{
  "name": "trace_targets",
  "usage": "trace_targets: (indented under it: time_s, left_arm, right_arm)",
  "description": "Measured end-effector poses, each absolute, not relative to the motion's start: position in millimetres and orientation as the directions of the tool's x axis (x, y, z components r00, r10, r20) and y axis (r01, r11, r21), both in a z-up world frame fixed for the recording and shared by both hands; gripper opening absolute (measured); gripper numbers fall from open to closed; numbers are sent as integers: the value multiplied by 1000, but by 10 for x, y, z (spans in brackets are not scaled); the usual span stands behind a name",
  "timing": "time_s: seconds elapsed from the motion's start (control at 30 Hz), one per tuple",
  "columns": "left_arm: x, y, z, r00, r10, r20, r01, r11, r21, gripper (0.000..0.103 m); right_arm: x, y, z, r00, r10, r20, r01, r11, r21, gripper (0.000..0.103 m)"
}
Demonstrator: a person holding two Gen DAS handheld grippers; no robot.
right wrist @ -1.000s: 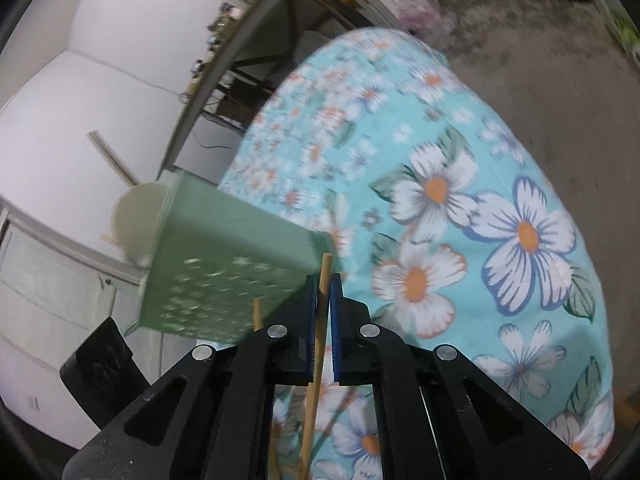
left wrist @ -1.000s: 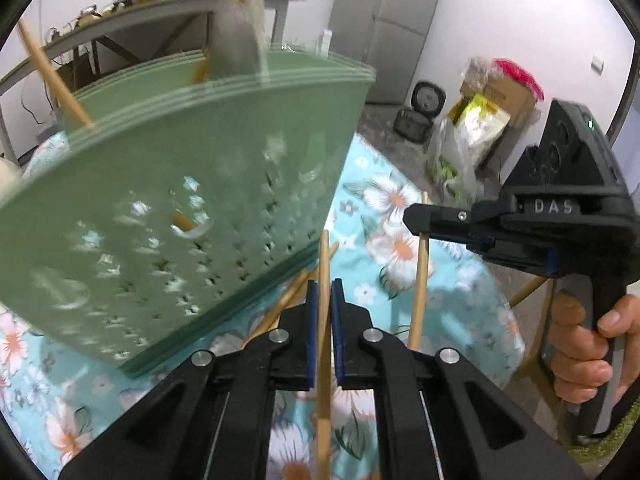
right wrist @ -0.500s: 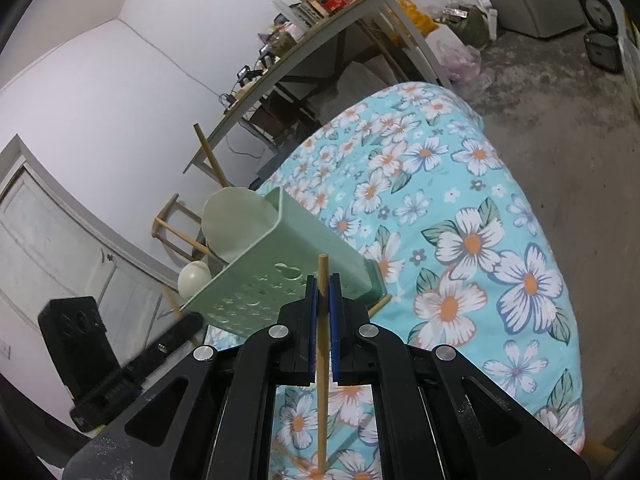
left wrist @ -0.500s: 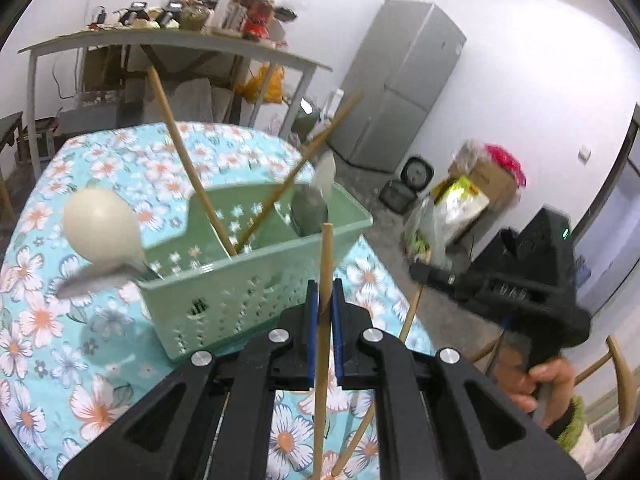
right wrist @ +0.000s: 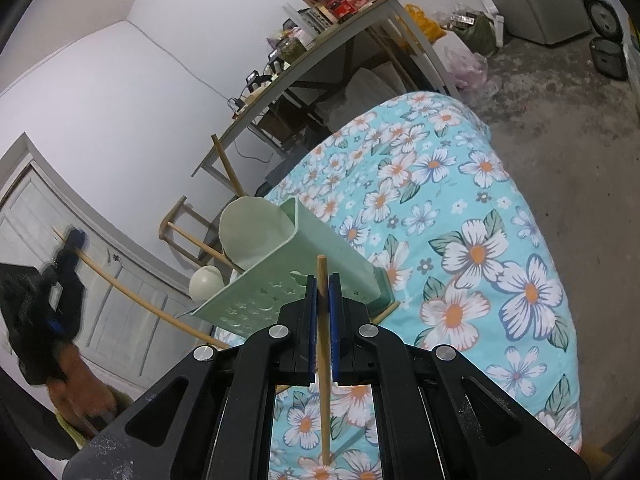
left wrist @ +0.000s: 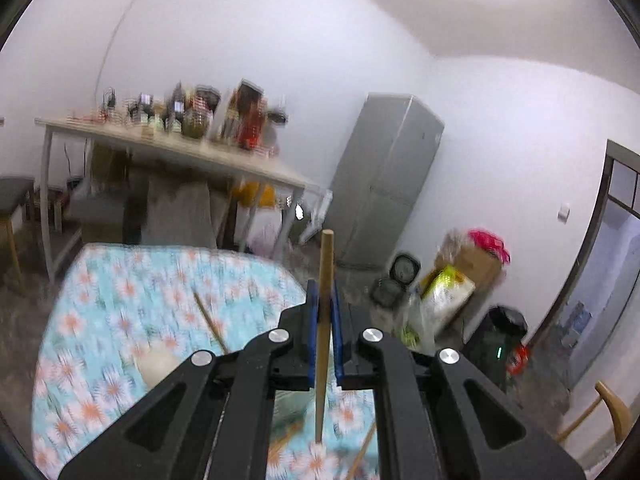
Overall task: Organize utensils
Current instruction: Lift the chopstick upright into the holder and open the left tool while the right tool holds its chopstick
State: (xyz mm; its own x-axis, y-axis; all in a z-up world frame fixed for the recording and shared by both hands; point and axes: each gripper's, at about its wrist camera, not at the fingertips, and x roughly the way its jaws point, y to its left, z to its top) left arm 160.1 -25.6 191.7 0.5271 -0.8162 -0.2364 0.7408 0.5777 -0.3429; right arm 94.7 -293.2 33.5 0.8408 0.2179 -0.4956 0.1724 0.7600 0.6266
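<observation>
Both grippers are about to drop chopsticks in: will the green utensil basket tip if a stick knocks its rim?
Probably somewhat tippy. The green basket looks like thin perforated plastic, so likely light. A ladle and chopsticks lean from one end, loading it unevenly. The floral cloth may let it slide.

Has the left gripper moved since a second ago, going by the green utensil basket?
Yes. The left gripper, shut on a chopstick, has lifted: the basket that filled its view has dropped out of sight, leaving the grey fridge ahead.

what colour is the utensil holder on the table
Pale mint green, with small cut-out holes in its side; the utensil holder shows best in the right wrist view.
</observation>
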Motion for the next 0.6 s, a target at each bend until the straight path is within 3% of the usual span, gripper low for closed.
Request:
trace_targets:
  time_s: [0.3, 0.6]
  left_arm:
    - [1905, -299, 2130, 624, -767, -148, 708, 636, -306, 6]
    - [2183, -579, 1855, 687, -710, -154, 666, 700, -257, 6]
  right_arm:
    - [942, -2940, 330, 839, 220, -497, 175, 756, 630, 4]
    - [948, -2943, 327, 838, 220, -499, 176, 757, 630, 4]
